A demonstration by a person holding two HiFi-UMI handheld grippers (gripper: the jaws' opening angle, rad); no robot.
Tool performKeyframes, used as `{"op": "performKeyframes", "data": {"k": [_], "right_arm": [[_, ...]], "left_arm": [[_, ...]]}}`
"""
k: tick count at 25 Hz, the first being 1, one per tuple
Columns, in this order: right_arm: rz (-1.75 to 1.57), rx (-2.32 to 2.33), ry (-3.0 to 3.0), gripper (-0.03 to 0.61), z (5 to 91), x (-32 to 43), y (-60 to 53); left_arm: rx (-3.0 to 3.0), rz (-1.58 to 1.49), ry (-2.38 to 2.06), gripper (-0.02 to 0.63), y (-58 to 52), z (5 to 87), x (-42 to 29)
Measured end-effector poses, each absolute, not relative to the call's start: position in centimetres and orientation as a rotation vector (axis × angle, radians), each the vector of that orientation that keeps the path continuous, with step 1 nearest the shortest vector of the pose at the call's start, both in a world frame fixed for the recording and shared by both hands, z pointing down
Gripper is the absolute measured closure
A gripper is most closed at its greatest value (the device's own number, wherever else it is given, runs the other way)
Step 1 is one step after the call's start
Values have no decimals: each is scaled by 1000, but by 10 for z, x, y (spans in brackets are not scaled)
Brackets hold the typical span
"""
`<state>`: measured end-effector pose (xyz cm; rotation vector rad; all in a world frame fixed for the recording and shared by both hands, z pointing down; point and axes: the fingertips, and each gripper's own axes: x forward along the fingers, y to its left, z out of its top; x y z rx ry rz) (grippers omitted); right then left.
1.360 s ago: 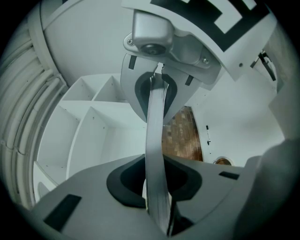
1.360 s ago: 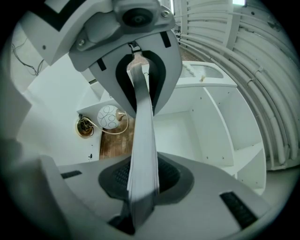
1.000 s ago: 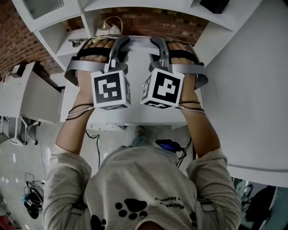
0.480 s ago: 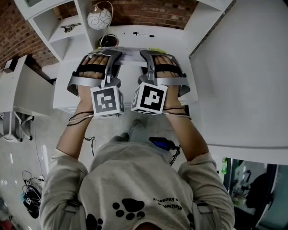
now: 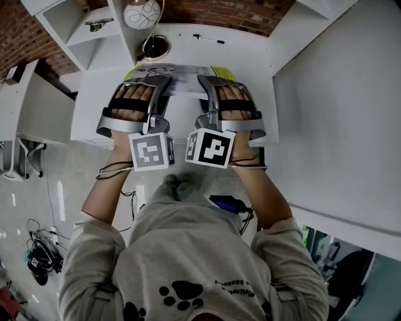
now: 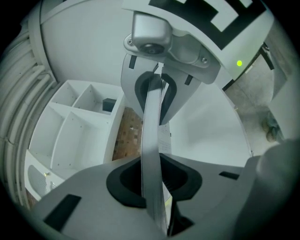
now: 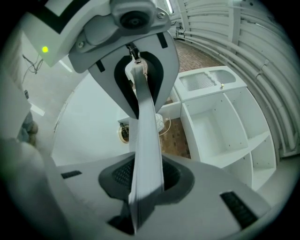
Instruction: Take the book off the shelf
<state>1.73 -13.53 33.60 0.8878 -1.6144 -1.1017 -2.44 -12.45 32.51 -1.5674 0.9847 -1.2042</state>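
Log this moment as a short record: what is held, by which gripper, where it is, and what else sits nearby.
held item: book, thin, lying flat
left gripper: fingers shut on the book's near edge
right gripper: fingers shut on the same edge, beside the left one
position: book is out of the shelf and over the white desk
contact with desk: cannot tell
nearby: pen on the desk beyond the book; patterned ball by the shelf
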Motion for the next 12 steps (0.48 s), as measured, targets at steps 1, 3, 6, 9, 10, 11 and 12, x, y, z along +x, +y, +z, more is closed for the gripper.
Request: {"op": "performKeyframes", "data": {"k": [1,3,6,9,10,11,12], "right_arm": [[-1112,891,-1616,499,340,17,-138],[-1124,900,-1621,499,350,15,-143],[-1129,907,-1626,499,371,14,-149],[-1130,920,-1631,497,388,14,-156],[-1130,928,-1630,497,392,14,-158],[-1130,933,-1629,497,394,14,-160],[-1130,937,-1629,497,396,13,-161]], "left_arm": [[-1566,-1207,992,535,-127,330,-25],[-1580,-1229,1001,535,-132,346,-29],[-1588,-1227,1008,535,-137,367,-30],[-1591,-1218,1015,534,-145,386,-31],[-1592,-1213,1017,535,-147,390,-31],[-1592,-1209,1019,535,-148,392,-31],[-1591,-1206,1021,534,-149,394,-32]]}}
